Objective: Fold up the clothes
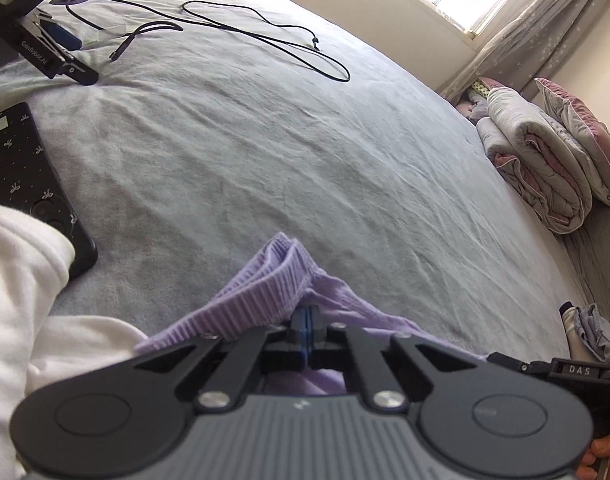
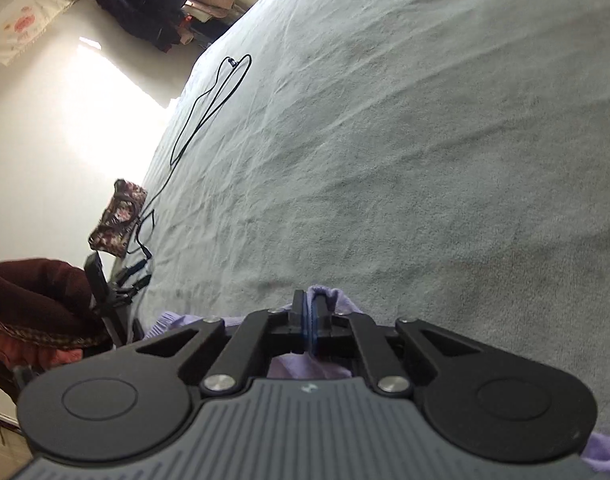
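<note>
Two grippers are busy with one lilac garment [image 1: 273, 284] at the near edge of the bed [image 1: 265, 140]. The jaws of the left gripper [image 1: 306, 320] are pressed together, and the ribbed hem of the garment is folded up just beside and over the blue pads [image 1: 303, 330]; the soft knit lies bunched around the tips and under the black linkage. The jaws of the right gripper [image 2: 309, 312] are also together, with a small tuft of the same lilac cloth [image 2: 325, 294] pinched at the tips and more of it under the body of the tool.

No earlier picture is given, so I tell only this: both pairs of jaws are clamped on fabric.

The bed sheet is pale grey-green, a little fuzzy, with many fine wrinkles. A thin black cable [image 1: 265, 36] lies in loose loops on it, well apart from the garment. A white fleecy cloth [image 1: 21, 304] is at the left, touching a flat black device [image 1: 25, 184]. Rolled quilts [image 1: 545, 168], grey and pink, lie at the far side.
</note>
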`<state>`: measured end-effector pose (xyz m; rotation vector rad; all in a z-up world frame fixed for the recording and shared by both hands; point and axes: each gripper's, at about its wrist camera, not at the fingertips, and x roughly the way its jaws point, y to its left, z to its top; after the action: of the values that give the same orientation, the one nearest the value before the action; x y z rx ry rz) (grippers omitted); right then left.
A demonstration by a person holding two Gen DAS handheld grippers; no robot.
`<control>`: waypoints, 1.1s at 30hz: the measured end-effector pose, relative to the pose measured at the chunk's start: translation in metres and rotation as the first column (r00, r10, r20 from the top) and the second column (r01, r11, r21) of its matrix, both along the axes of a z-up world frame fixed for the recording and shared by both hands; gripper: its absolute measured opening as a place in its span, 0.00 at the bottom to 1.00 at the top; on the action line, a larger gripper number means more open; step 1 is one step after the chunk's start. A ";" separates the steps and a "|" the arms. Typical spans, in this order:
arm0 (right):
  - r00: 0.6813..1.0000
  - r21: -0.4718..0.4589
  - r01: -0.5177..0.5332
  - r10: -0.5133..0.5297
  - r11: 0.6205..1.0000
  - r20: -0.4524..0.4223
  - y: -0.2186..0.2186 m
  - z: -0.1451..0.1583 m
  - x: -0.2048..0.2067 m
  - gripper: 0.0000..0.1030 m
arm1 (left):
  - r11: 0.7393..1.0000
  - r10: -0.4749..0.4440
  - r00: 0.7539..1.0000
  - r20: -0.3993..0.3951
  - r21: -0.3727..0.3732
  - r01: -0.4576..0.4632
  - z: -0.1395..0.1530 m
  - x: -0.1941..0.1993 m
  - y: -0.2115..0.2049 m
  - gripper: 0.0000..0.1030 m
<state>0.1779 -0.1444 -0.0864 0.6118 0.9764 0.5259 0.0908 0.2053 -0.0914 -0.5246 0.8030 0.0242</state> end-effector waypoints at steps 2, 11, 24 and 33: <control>0.997 -0.021 0.011 -0.010 1.000 0.074 0.003 0.012 -0.003 0.04 | 1.000 0.007 1.000 0.009 0.005 -0.007 0.001 -0.001 0.000 0.02; 0.978 -0.334 -0.012 0.081 0.942 0.194 0.019 0.000 -0.003 0.05 | 0.999 0.033 0.999 0.032 0.006 -0.034 -0.003 0.002 -0.002 0.02; 0.974 -0.314 0.117 -0.046 0.942 0.223 -0.076 0.040 -0.065 0.41 | 0.999 -0.020 0.997 0.075 0.027 0.018 0.019 0.001 -0.037 0.12; 0.934 -0.353 0.333 -0.256 0.874 0.248 -0.185 0.040 -0.142 0.41 | 0.929 -0.352 0.931 0.094 0.156 0.335 0.024 -0.020 -0.133 0.24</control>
<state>0.0357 -0.3294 -0.0460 0.3312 0.7538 0.1041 0.0704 0.0719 -0.0674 -0.2462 0.7596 -0.2737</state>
